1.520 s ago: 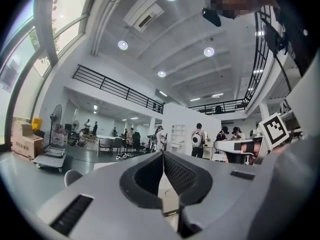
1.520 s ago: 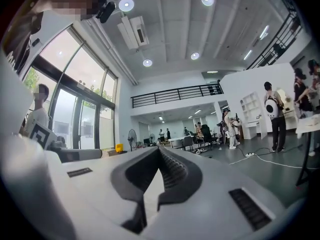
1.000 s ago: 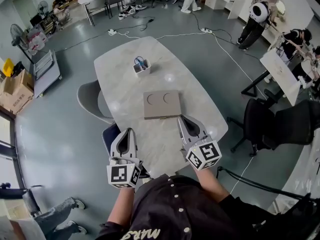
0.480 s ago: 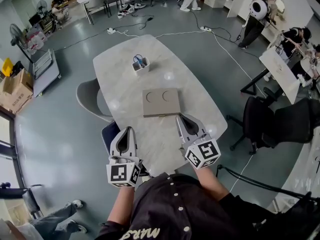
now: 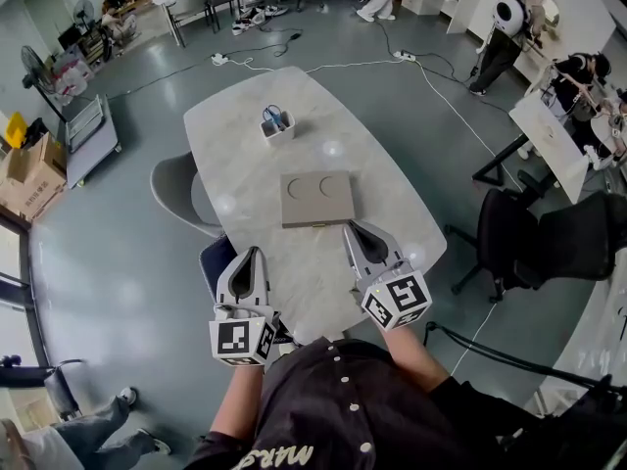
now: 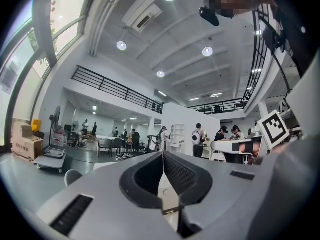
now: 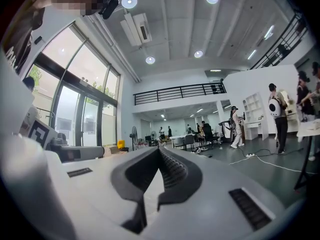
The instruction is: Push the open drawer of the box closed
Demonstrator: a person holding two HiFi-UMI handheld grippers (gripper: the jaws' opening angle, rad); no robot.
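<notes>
Two grippers are hanging over a white marble table [image 5: 304, 284], both on the person's side of the box [image 5: 316, 200]. The box is lying flat, a low taupe slab that is showing two round recesses in its top. Its drawer [image 5: 317, 227] is showing only as a thin strip along the box's near edge; how far it is standing out from the box I cannot tell.

The right gripper [image 5: 351, 227] is pointing its tips at the box's near right corner, just beside it; whether it is touching the box is not clear from the head view. In the right gripper view its ribbed fingers [image 7: 172, 170] are pressing flat against each other with nothing between them.

The left gripper [image 5: 248, 255] is hanging nearer the person than the box and off to the box's left, clearly apart from it. Its fingers [image 6: 180, 174] are likewise meeting along one straight seam and gripping nothing.

Beyond the box's far edge a small white holder [image 5: 277, 128] with blue-handled items is standing. Left of the box a grey chair [image 5: 176, 196] is sitting tucked at the table's edge, and well to the box's right a black office chair [image 5: 509, 241] is standing on the floor.
</notes>
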